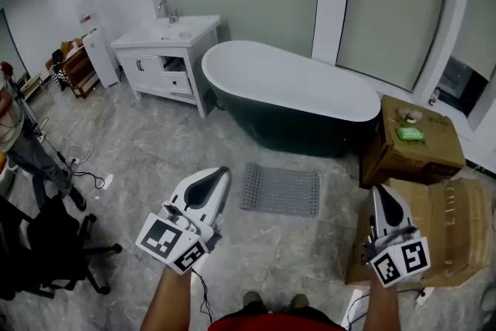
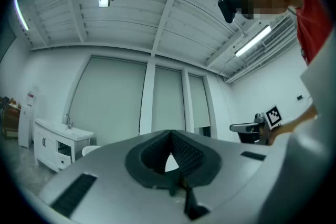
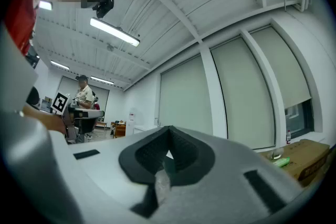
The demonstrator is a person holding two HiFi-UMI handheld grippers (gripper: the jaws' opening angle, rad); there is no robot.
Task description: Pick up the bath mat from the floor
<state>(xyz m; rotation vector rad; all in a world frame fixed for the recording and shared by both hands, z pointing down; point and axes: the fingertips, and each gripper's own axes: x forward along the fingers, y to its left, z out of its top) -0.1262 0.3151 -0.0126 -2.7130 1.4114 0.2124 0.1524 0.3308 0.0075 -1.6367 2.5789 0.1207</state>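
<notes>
Approach step: my left tool (image 1: 220,171) and right tool (image 1: 377,191) hang clenched, empty, short of the grey perforated rubber bath mat (image 1: 280,190), so next I should open them and descend.

A person (image 1: 27,155) is cut off at the head view's left edge.

floor (image 1: 271,244) before bath mat (image 1: 280,190) free | bathtub (image 1: 294,89) behind | cardboard boxes (image 1: 422,143) right
</notes>
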